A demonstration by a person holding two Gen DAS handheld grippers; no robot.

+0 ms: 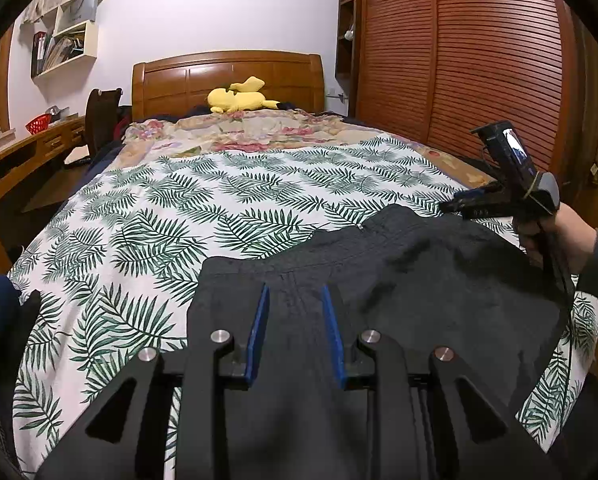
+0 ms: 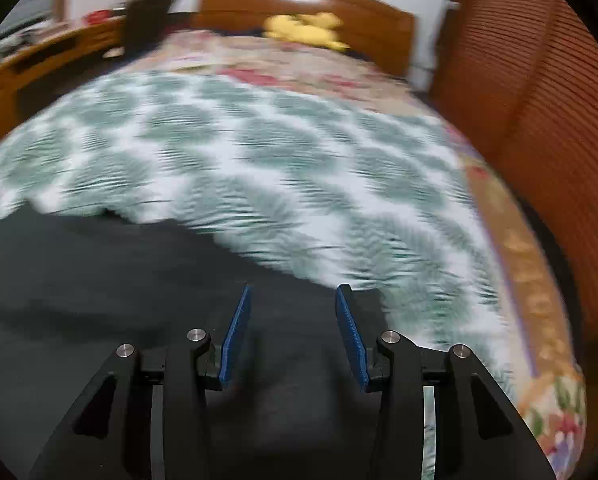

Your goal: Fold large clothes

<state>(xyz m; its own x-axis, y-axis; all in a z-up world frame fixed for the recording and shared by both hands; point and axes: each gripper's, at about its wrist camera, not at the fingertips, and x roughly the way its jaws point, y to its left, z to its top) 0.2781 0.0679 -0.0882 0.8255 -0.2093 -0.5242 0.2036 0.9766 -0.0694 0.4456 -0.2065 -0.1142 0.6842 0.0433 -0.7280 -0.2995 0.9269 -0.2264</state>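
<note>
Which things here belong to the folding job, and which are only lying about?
For the job: black garment, left gripper, right gripper, leaf-print bed cover as the work surface.

Lying about: yellow plush toy, red basket, wall shelves.

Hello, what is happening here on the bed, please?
A person is folding a black garment, probably trousers, on a bed with a palm-leaf sheet. The left gripper rests over the garment's near part with cloth between its blue pads; whether it pinches is unclear. The right gripper, held in the person's hand at the garment's far right corner, is open and holds nothing.
</note>
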